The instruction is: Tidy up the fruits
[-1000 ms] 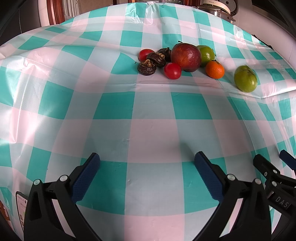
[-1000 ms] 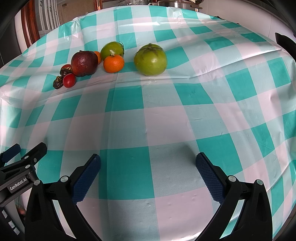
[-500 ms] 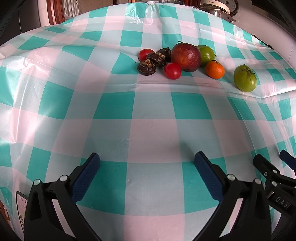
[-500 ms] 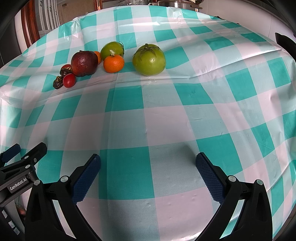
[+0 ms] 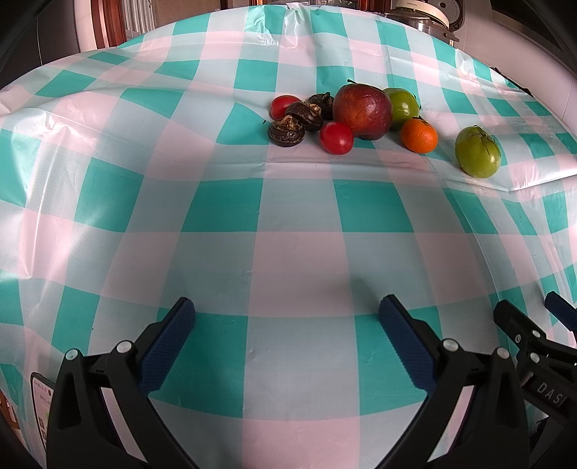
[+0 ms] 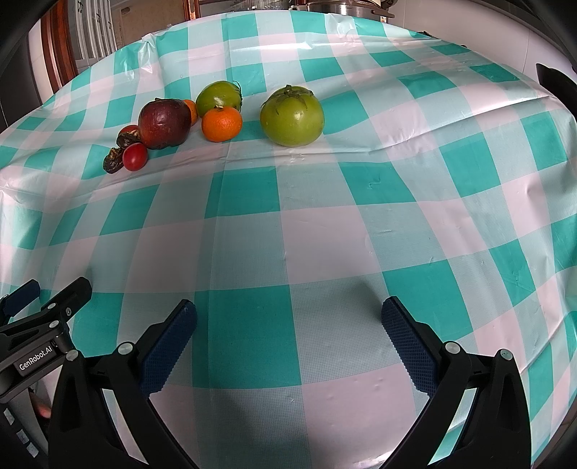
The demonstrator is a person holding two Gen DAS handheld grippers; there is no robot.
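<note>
Fruits lie in a cluster at the far side of the checked tablecloth [image 5: 288,252]. A red apple [image 5: 362,110] sits in the middle, with a green tomato [image 5: 403,105] behind it and a mandarin [image 5: 419,135] to its right. Two cherry tomatoes [image 5: 336,137] and three dark wrinkled fruits [image 5: 286,131] lie to its left. A larger green tomato [image 5: 477,151] stands apart at the right; it also shows in the right wrist view [image 6: 292,115]. My left gripper [image 5: 286,314] and right gripper [image 6: 288,315] are both open and empty, well short of the fruit.
A rice cooker [image 5: 425,14] stands beyond the table's far edge. A metal pot [image 6: 335,5] shows at the top of the right wrist view. Each gripper appears at the other's frame edge, the right gripper [image 5: 533,346] and the left gripper [image 6: 39,324].
The separate green tomato has rolled slightly left, toward the mandarin. Both grippers have stayed still and open.
</note>
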